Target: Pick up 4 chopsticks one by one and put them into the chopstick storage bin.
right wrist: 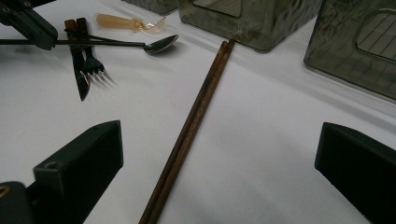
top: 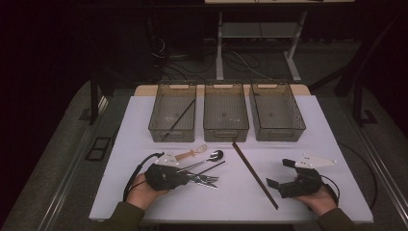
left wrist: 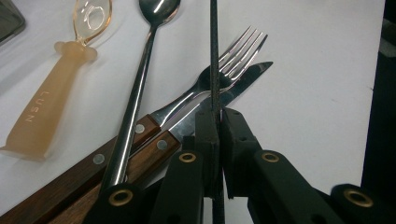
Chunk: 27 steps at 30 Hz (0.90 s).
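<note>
Left gripper point(left wrist: 218, 114): jaws pressing together on a thin black chopstick point(left wrist: 214, 56), which is running up between the pads and out past the tips. In the high view the same stick point(top: 208, 169) is sticking out to the right from the left gripper point(top: 185, 177), just above the white table point(top: 298, 144).

Lying around it, nearest first: a fork point(left wrist: 224, 70) and a knife point(left wrist: 243, 81) with wooden handles, side by side and touching; a long steel spoon point(left wrist: 140, 84) crossing over those handles; an amber plastic spoon point(left wrist: 51, 102) sitting apart at the far side. The left gripper view is giving the rivets and the lettering on the amber handle, which are too small to make out from above.

Right gripper point(right wrist: 219, 163): jaws standing spread, nothing between the pads, hovering near a pair of brown chopsticks point(right wrist: 196, 116) lying together on the table. The high view is adding three mesh baskets point(top: 226, 130) in a row behind, the left one holding a dark stick point(top: 180, 118).
</note>
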Each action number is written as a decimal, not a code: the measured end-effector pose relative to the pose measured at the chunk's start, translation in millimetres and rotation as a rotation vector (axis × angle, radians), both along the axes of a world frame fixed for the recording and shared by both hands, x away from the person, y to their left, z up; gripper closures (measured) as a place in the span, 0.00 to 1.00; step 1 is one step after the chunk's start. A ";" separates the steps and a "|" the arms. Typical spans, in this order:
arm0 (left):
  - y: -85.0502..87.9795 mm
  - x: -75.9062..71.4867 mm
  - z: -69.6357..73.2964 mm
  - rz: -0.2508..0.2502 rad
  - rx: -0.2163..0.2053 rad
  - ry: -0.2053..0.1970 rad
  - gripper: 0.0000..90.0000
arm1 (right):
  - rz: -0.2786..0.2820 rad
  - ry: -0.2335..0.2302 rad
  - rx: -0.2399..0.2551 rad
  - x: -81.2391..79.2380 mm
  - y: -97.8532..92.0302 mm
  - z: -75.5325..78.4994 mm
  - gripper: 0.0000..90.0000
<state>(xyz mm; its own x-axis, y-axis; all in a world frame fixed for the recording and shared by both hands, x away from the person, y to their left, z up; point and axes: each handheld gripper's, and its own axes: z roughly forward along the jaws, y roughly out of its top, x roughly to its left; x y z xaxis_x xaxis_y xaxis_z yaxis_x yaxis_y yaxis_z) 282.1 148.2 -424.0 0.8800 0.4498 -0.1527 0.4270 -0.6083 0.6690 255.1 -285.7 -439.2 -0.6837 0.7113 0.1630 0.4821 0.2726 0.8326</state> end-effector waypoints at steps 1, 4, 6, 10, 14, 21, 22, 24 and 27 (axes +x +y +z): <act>-0.3 0.0 0.7 0.003 -0.003 0.003 0.96 | 0.000 0.000 0.000 0.0 0.0 0.0 0.01; -0.7 0.5 3.9 0.010 -0.003 0.004 0.96 | 0.000 0.000 -0.001 0.1 0.0 -0.1 0.01; -0.7 0.8 6.6 0.013 -0.008 0.004 0.96 | 0.000 0.000 -0.001 0.0 0.1 0.1 0.01; 0.0 3.0 11.1 0.023 -0.007 0.006 0.96 | -0.001 -0.002 -0.001 0.0 0.0 0.3 0.01; 0.8 5.1 17.6 0.031 -0.017 0.000 0.96 | -0.003 -0.001 -0.002 0.1 0.0 0.1 0.01; 2.8 13.7 28.4 0.057 -0.020 -0.008 0.96 | -0.003 0.002 -0.003 0.3 0.0 -0.1 0.01; 3.1 15.5 29.6 0.054 -0.015 -0.014 0.96 | -0.003 0.002 -0.002 0.3 0.0 -0.1 0.01; 3.6 18.2 31.3 0.062 -0.020 -0.011 0.96 | -0.002 0.002 -0.003 0.1 -0.1 -0.3 0.01; 4.7 23.0 33.3 0.074 -0.023 -0.016 0.96 | -0.001 0.000 -0.002 0.4 -0.7 -0.2 0.01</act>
